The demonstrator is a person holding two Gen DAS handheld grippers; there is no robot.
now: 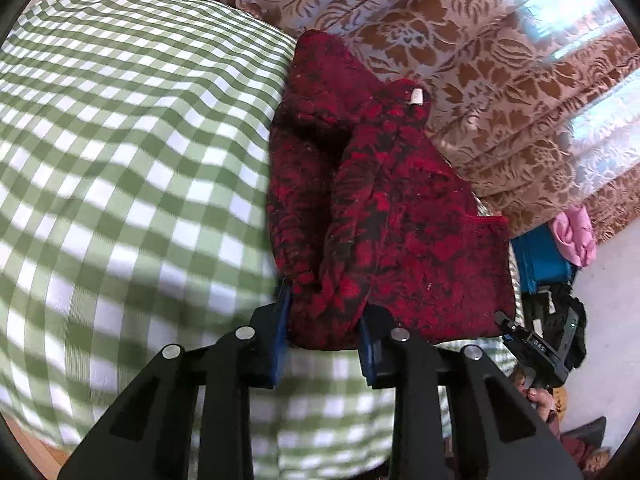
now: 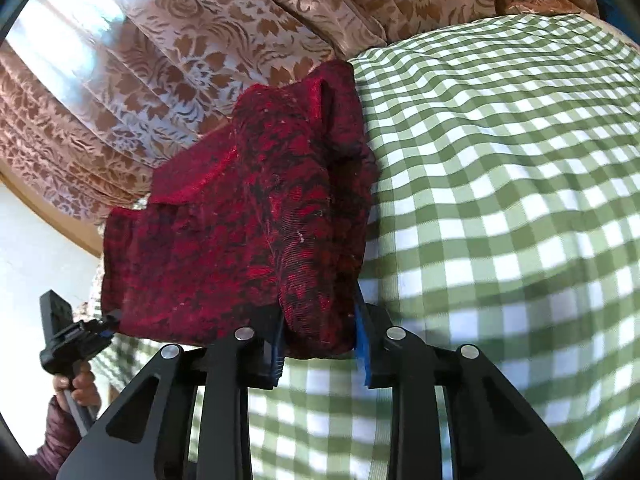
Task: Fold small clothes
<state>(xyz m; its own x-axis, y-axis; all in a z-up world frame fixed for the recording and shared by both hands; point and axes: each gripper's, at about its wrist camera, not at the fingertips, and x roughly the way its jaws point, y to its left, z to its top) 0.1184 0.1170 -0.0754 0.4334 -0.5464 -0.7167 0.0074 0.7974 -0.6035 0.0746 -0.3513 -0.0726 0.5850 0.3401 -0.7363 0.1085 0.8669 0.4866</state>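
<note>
A small red-and-black patterned garment is held up off the green-and-white checked cloth. My left gripper is shut on its lower left edge, the fabric bunched between the blue pads. My right gripper is shut on the garment at its lower right edge. The right gripper also shows in the left wrist view at the garment's far corner. The left gripper shows in the right wrist view, held by a hand. A white tag sticks out near the garment's top.
Brown floral curtains hang behind the checked surface. A blue box, a pink cloth and dark items sit at the right. A white wall is at the left in the right wrist view.
</note>
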